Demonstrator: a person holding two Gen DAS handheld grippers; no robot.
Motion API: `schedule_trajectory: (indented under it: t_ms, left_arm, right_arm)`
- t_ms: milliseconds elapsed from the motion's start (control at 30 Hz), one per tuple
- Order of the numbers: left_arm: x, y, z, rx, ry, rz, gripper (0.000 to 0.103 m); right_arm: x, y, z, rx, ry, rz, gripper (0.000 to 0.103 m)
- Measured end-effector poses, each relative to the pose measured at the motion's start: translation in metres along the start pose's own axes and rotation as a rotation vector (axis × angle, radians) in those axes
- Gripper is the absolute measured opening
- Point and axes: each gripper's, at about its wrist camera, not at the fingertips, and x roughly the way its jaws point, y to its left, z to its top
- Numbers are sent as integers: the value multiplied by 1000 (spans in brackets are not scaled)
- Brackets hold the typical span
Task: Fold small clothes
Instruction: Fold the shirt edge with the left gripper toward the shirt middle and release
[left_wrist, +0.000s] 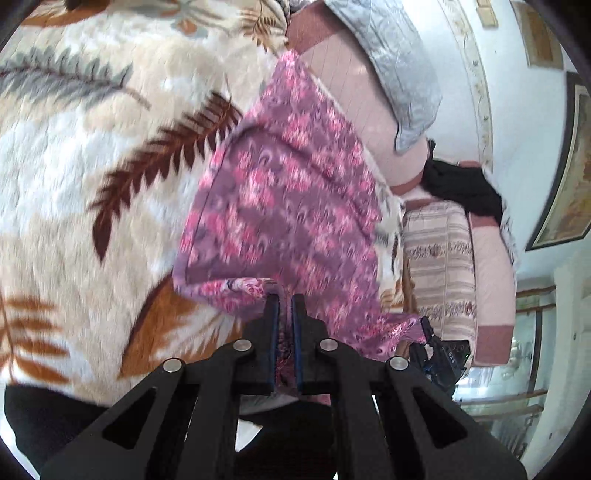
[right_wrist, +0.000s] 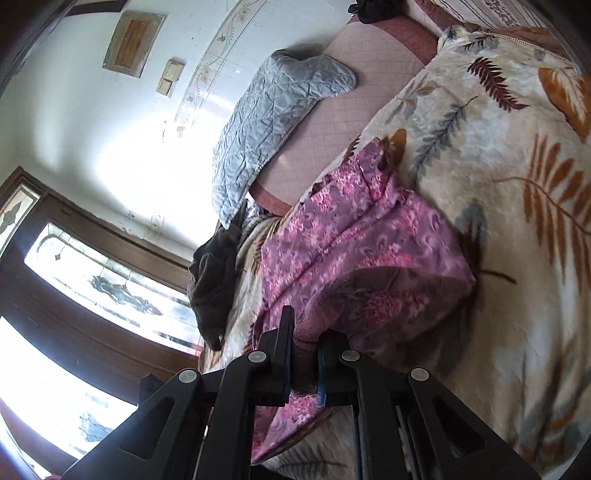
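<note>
While 2 grippers' jaws clench 1 pink floral garment (left_wrist: 288, 206), left gripper (left_wrist: 284, 297), right gripper (right_wrist: 303, 325), 1 leaf-print blanket (left_wrist: 92, 155)

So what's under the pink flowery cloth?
The pink and purple flowered cloth lies on a fluffy cream blanket with leaf prints, both grippers pinching its near edge. Whatever lies beneath its middle is covered.

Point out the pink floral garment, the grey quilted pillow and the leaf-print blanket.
pink floral garment (left_wrist: 288, 206), left wrist view, middle of the raised cloth.
grey quilted pillow (right_wrist: 273, 122), right wrist view, centre of its quilted face.
leaf-print blanket (left_wrist: 92, 155), left wrist view, bare plush area.
</note>
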Motion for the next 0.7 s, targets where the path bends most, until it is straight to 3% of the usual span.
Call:
schedule_trajectory:
  t_ms: [367,467,567,667,700]
  left_arm:
    - [6,-13,88,-23,-148,-13,0]
    - [15,-17,97,16,-127,50,0]
    - [27,-14,94,82,-56,125,2]
    - [40,-8,88,127,-2,209,28]
    - [44,-6,86,136,16,219,41]
  right_arm:
    - [77,-20,60,104,-12,-22,9]
    - [95,-30,64,129,15,-62,9]
    - [106,-43,61,140,42,-102,9]
    - [109,-58,57,171,55,-141,10]
    - [108,-64,55,188,60,-167,14]
